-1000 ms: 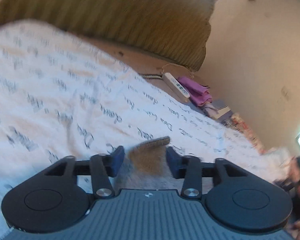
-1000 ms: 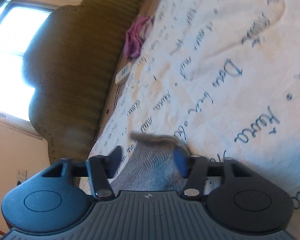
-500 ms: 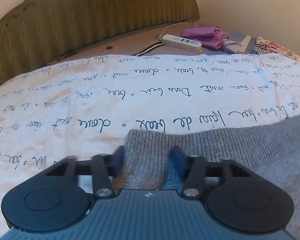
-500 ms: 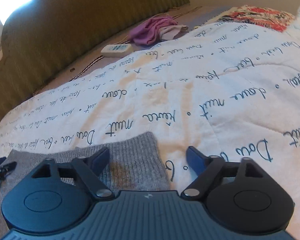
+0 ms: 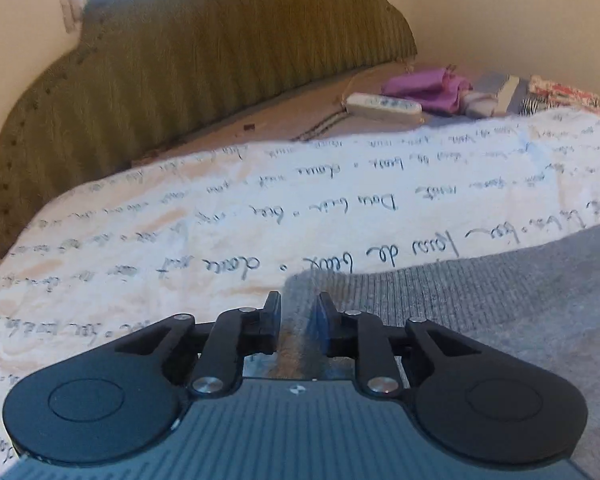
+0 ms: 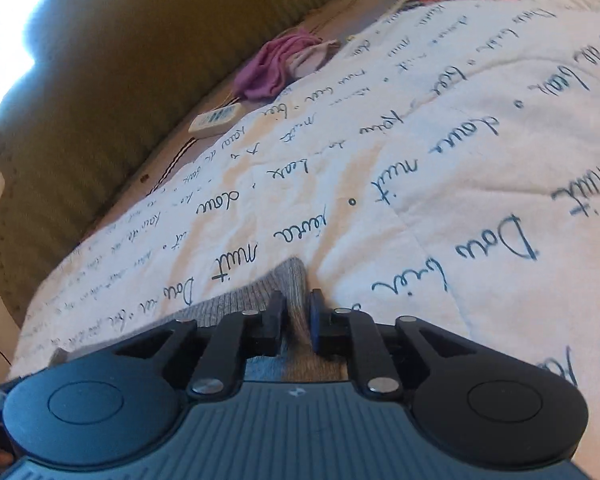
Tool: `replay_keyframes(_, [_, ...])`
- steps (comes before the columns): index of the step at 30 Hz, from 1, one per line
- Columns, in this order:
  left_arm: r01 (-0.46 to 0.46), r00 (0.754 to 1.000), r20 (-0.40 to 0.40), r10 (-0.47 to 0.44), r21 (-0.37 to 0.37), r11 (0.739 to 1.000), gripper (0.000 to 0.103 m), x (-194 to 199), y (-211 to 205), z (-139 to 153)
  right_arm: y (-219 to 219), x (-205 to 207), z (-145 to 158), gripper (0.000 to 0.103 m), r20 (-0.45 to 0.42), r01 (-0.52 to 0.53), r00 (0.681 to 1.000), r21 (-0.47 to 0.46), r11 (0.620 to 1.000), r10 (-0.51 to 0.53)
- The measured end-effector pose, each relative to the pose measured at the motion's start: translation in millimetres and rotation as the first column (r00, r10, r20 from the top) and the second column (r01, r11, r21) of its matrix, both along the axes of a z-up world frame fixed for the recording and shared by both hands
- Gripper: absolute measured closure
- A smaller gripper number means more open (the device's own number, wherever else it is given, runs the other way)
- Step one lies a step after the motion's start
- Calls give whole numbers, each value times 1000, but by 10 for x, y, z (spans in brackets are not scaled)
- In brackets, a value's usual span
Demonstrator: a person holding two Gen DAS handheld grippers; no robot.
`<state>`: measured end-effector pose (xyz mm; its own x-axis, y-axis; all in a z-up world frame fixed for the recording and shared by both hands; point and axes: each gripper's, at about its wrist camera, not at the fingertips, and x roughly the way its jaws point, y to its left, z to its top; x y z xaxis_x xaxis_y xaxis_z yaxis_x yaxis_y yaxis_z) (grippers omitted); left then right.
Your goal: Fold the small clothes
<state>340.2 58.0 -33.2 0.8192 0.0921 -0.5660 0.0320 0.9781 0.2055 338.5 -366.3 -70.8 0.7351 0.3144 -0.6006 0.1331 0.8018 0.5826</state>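
Left wrist view shows the left gripper (image 5: 298, 320) with its jaws nearly together and easing apart, a bunched corner of the grey knitted garment (image 5: 480, 300) between them, the pads seemingly pressing on the knit. In the right wrist view the right gripper (image 6: 298, 318) has the garment's other ribbed corner (image 6: 288, 280) between its narrow jaws, which are also opening slightly. The garment lies on the white quilt (image 5: 180, 248) printed with handwriting, its ribbed edge stretched across between the two grippers. By my reading the folding has barely begun: both corners are taken up, but no fold shows in either view, so carrying this edge over and smoothing the garment remain.
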Motion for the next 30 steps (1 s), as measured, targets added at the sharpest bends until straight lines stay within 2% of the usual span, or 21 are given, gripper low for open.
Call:
replay_keyframes(1, [-10,999,46,11,-16,1000,64,-194,44,101,-30,-164,62,51,36,1,999,14,1000,-2])
replay_keyframes(2, [-23,995,92,27,-44,999,50,-437,109,212,-58,-388,128,41,83,-7,997,24,1000,5])
replay_keyframes(3, [-28,991,126,40,-91,995,45,-691,199,287,-76,-643,193,27,120,-23,993,31,999,19])
replay_keyframes(4, [-28,987,152,50,-148,989,39,-949,295,342,-100,-881,228,27,143,-38,989,36,999,32])
replay_keyframes(5, [-25,985,164,59,-202,979,38,-1179,388,356,-130,-1112,239,27,154,-45,987,50,998,37])
replay_keyframes(8, [-55,987,120,110,-391,919,32,-1783,663,270,-224,-1765,129,27,123,-48,992,140,989,31])
replay_keyframes(10, [-128,983,50,177,-508,852,32,-2089,816,128,-250,-2114,0,27,73,-23,997,201,979,8])
replay_keyframes(12, [-187,975,-20,221,-609,771,32,-2299,919,6,-227,-2387,-80,27,45,12,999,214,977,-22])
replay_keyframes(13, [-214,970,-59,237,-674,707,33,-2387,974,-69,-211,-2488,-109,27,45,21,998,229,973,-32])
replay_keyframes(15, [-224,971,-127,203,-784,579,31,-2481,1038,-207,-165,-2591,-180,27,40,25,999,282,959,-37])
replay_keyframes(17, [-215,976,-171,135,-855,472,31,-2439,1007,-315,-87,-2565,-220,27,40,37,998,285,958,-50])
replay_keyframes(18, [-190,982,-166,94,-880,436,30,-2382,965,-348,-39,-2492,-236,27,46,30,998,298,954,-46])
replay_keyframes(19, [-167,986,-157,57,-895,413,28,-2297,926,-380,-1,-2417,-267,27,49,26,998,315,949,-43])
replay_keyframes(21, [-200,980,-184,80,-904,377,28,-2147,856,-444,89,-2257,-304,27,37,50,997,333,942,-66])
replay_keyframes(22, [-189,982,-169,88,-912,365,28,-2083,830,-446,151,-2187,-310,27,42,51,997,339,939,-70])
replay_keyframes(24, [-210,978,-187,97,-912,352,28,-1944,781,-428,264,-2018,-327,27,39,61,996,351,935,-79])
replay_keyframes(25, [-209,977,-186,100,-914,348,28,-1901,761,-417,315,-1949,-328,27,38,68,995,348,935,-87])
replay_keyframes(27, [-228,973,-202,108,-903,365,31,-1822,722,-401,386,-1849,-320,29,39,80,994,343,936,-99])
replay_keyframes(28, [-250,968,-219,125,-892,377,46,-1808,716,-419,403,-1819,-328,46,33,90,993,355,930,-109])
replay_keyframes(29, [-270,963,-234,138,-880,391,75,-1780,713,-429,404,-1778,-362,66,22,85,995,387,918,-101])
replay_keyframes(30, [-295,956,-265,128,-866,404,94,-1715,720,-461,399,-1737,-414,98,-2,85,996,421,903,-93])
